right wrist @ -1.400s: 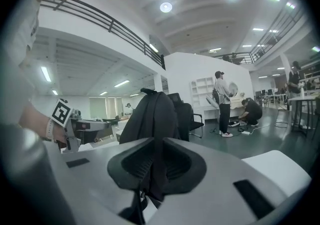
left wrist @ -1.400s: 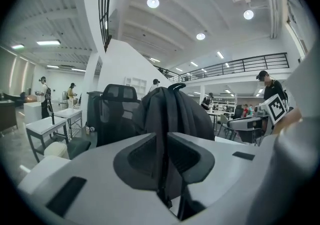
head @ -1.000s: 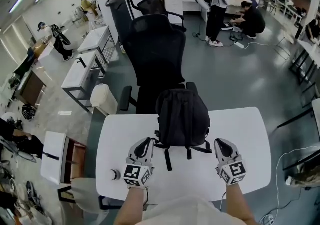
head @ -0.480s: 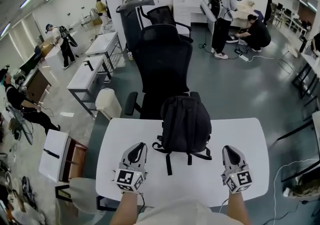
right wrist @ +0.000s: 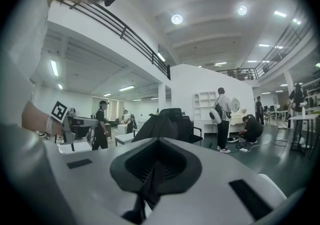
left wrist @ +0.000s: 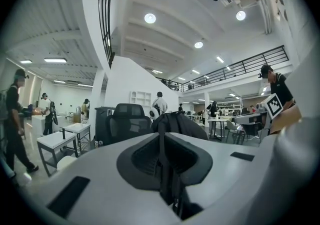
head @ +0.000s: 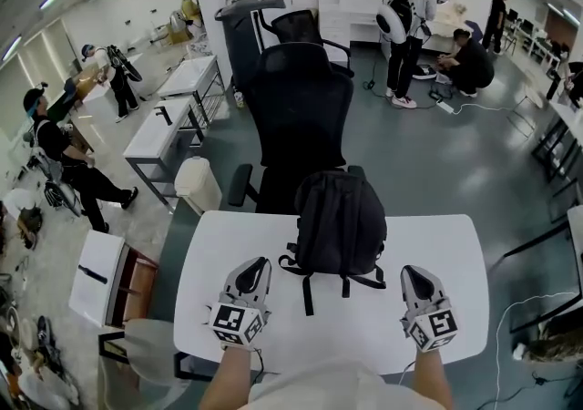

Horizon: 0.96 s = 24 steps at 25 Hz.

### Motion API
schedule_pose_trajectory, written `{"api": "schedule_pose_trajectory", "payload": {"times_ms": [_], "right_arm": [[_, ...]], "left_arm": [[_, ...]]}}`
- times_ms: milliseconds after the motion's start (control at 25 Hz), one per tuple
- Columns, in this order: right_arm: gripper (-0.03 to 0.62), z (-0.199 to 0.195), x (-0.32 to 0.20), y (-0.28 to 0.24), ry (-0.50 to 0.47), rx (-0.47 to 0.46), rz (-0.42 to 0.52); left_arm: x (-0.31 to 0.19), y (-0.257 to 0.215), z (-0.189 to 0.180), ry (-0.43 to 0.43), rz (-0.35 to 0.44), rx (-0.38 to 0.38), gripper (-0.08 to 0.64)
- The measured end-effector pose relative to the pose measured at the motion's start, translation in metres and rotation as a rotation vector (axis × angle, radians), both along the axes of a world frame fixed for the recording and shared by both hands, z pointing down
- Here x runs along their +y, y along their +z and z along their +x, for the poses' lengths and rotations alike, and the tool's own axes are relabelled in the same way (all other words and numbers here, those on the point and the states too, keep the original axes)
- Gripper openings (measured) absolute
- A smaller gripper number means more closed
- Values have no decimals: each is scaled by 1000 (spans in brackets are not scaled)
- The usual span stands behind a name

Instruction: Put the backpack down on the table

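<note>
Backpack (head: pixel 339 221) sits by the tabletop's (head: pixel 228 244) far edge; left tongs (head: pixel 256 264) and right tongs (head: pixel 411 271), closed and empty, should avoid its straps (head: pixel 307 294)

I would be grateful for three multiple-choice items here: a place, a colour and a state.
1. Where is the backpack? A on the floor; B at the far edge of the white table; C hung on a wall.
2. What colour is it? A red; B black; C white.
3. How do the left gripper and right gripper stand? A wide open; B shut on straps; C shut, empty.
Answers: B, it sits on the table before the chair; B, its fabric is all black; C, each gripper view shows jaws together with nothing between.
</note>
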State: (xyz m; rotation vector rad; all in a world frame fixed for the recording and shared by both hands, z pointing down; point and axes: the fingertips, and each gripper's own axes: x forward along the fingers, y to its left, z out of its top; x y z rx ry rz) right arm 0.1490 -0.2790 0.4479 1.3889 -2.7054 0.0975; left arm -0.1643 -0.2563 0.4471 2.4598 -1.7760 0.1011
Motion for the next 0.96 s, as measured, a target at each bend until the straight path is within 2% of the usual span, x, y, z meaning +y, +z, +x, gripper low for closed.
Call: {"api": "schedule_pose_trajectory", "payload": {"times_ms": [960], "right_arm": [[17,2,0,2,13,3,-17]], "left_arm": [[-2,-2,6,17,-3,-21,44]]}}
